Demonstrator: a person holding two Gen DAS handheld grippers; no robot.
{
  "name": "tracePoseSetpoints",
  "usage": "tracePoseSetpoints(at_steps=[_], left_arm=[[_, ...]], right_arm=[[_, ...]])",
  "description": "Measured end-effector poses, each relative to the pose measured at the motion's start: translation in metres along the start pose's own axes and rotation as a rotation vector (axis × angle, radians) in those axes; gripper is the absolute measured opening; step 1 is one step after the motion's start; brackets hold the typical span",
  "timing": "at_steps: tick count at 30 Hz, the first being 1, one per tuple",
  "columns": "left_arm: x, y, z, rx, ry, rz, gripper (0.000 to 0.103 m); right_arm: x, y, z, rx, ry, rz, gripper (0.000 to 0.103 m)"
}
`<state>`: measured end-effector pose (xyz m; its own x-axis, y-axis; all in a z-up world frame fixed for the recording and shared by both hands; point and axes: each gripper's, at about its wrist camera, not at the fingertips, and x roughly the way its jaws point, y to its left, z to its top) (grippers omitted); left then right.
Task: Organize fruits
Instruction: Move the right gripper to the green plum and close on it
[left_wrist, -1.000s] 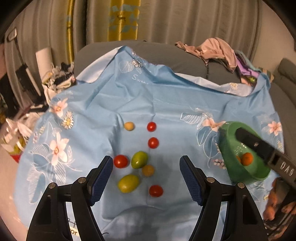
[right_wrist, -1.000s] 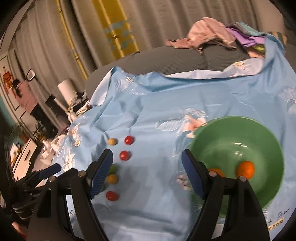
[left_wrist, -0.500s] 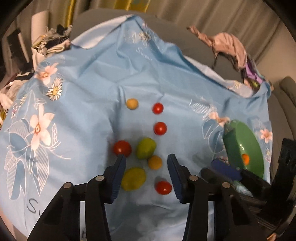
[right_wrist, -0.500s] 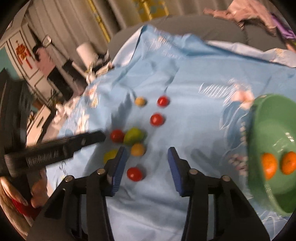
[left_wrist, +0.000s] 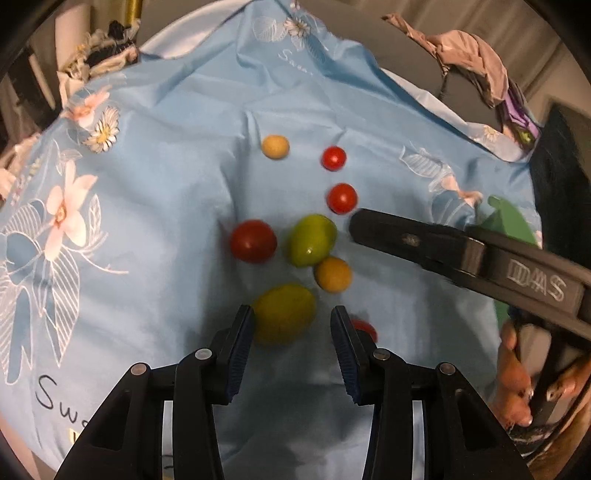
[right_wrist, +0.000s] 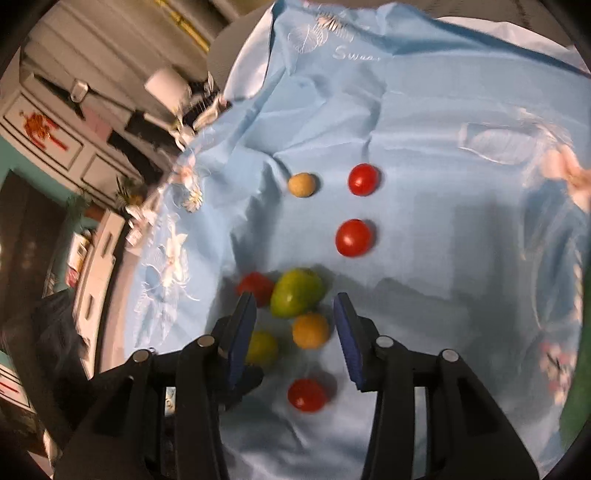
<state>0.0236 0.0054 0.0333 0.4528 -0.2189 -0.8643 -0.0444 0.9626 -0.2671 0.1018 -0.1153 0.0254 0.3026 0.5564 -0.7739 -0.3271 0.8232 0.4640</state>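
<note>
Around the green tomato (left_wrist: 312, 240), both grippers hover with open fingers.
Left gripper (left_wrist: 291, 332) straddles the yellow-green tomato (left_wrist: 283, 314) just nearer; right gripper (right_wrist: 293, 325) frames the orange tomato (right_wrist: 310, 330) beside it.

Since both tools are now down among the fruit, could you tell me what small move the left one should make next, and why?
Probably close the left hand-held gripper a little further forward around the yellow-green fruit. Its jaws are open, and the fruit sits just ahead between the fingertips, not yet gripped. The orange fruit and the small red tomato lie close by, so a gentle advance seems wise.
</note>
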Motion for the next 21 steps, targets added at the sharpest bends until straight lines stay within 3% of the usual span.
tracePoseSetpoints(at_steps=[3,10,16,21], left_arm=[[-0.001,-0.002,0.000,0.020,-0.006,0.000,0.043],[0.006,0.006,0.003,-0.011,-0.003,0.022,0.043],[0.022,0.001,0.005,-0.029,0.043,0.018,0.043],[0.027,0.002,0.009,-0.048,0.014,0.050,0.043]], right_arm=[[0.020,0.005,0.011,-0.015,0.037,-0.053,0.045],[0.049,0.013,0.015,-0.048,0.083,-0.075,0.045],[0.051,0.018,0.013,-0.089,0.054,-0.117,0.039],[0.048,0.011,0.011,-0.079,0.037,-0.088,0.039]])
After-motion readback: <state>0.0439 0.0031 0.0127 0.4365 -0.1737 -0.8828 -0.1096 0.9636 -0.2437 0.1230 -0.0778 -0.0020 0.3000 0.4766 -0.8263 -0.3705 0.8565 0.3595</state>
